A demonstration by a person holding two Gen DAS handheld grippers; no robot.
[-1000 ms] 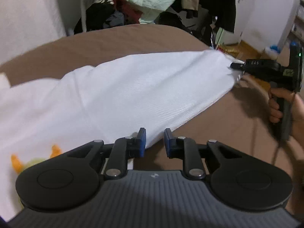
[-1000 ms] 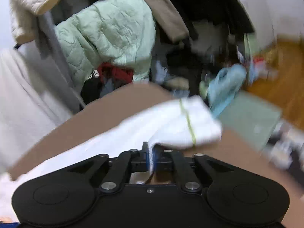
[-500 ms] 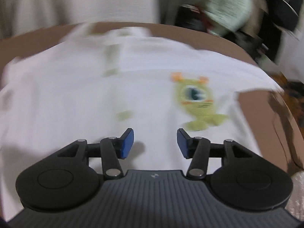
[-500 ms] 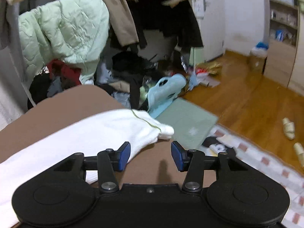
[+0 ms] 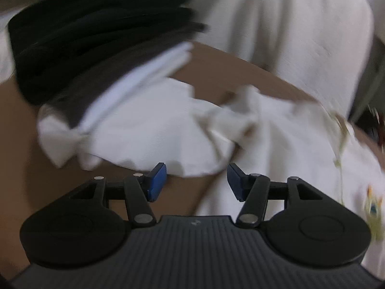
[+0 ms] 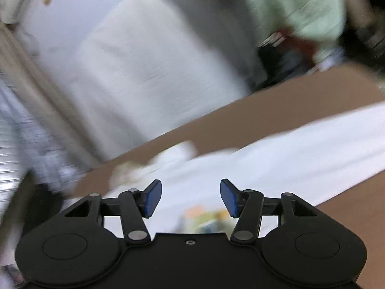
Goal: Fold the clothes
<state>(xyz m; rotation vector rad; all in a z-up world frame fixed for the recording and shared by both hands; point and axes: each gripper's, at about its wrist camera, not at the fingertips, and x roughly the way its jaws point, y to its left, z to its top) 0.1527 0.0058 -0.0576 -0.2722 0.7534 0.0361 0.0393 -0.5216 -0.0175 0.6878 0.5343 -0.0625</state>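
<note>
On the brown bed: white shirt (image 5: pixel 149 130) lies spread, sleeve end bunched
left hand-held gripper (image 5: pixel 196 181): jaws opening, nothing between
right hand-held gripper (image 6: pixel 191 197): jaws opening, empty, above shirt (image 6: pixel 276 159)
risk: grabbing the bunched sleeve likely folds in wrinkles

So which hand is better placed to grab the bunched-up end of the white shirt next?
Probably left. The left gripper faces the white shirt and its bunched end, fingers opening, nothing between them. The right gripper, also opening and empty, points over the flat middle.
</note>
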